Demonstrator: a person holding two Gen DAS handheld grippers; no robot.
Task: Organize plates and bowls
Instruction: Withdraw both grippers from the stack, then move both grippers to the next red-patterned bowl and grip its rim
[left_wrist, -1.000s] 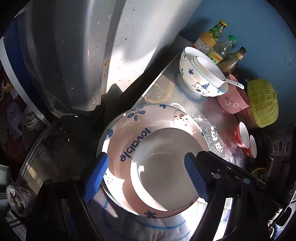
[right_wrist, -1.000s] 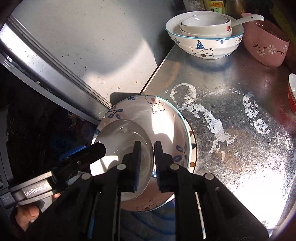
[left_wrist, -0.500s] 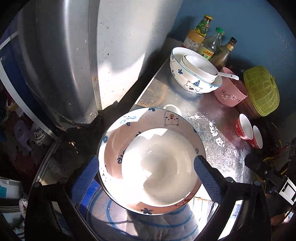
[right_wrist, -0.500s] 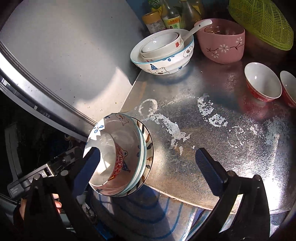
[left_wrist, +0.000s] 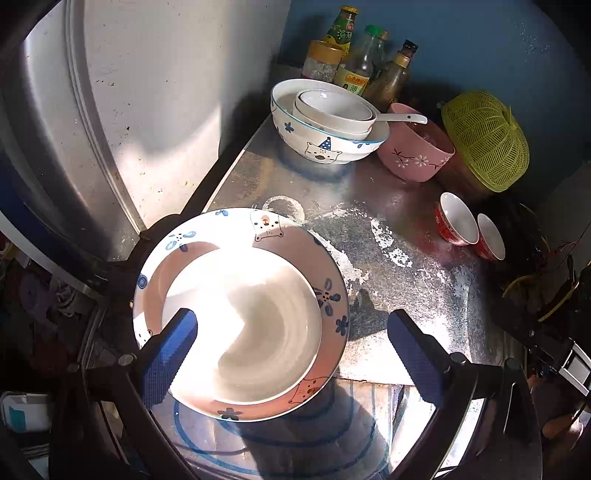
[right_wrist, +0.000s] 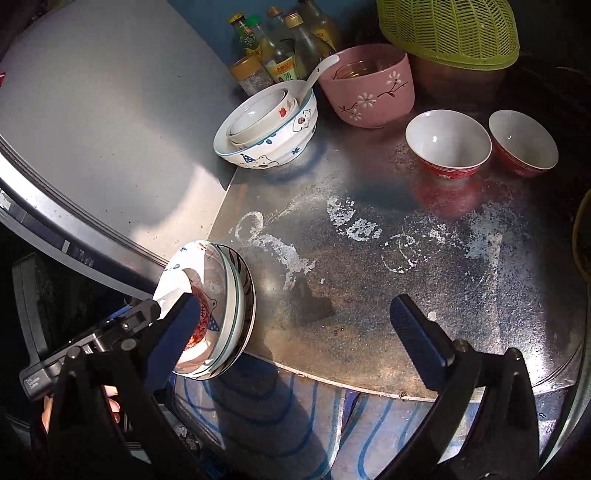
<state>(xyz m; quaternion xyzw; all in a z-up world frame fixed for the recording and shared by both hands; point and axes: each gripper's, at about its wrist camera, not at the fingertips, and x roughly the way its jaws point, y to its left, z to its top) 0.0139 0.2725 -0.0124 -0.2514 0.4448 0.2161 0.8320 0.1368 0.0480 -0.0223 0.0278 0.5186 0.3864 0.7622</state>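
Note:
A white bowl (left_wrist: 255, 325) sits inside a bear-patterned plate (left_wrist: 332, 295), on top of a stack (right_wrist: 229, 295) at the near left corner of the metal table (left_wrist: 399, 236). The stack juts over the table's edge. My left gripper (left_wrist: 291, 315) hangs above it, open, with its left finger (left_wrist: 170, 354) over the bowl's rim and its right finger off to the side. My right gripper (right_wrist: 293, 301) is open over bare metal, right of the stack, holding nothing. A person's hand (right_wrist: 110, 398) holds the left gripper's body (right_wrist: 92, 339).
At the back stands a bear bowl (left_wrist: 325, 147) with white bowls nested in it, a pink bowl (left_wrist: 417, 155) with a spoon (left_wrist: 402, 118), bottles (left_wrist: 354, 62) and a green basket (left_wrist: 484, 140). Two red cups (right_wrist: 447, 144) stand at the right. A grey appliance wall (left_wrist: 147, 92) runs along the left.
My right gripper, shut at the white bowl's rim before, has opened wide and drawn back to the right. The left gripper opened a little more and pulled back from the stack.

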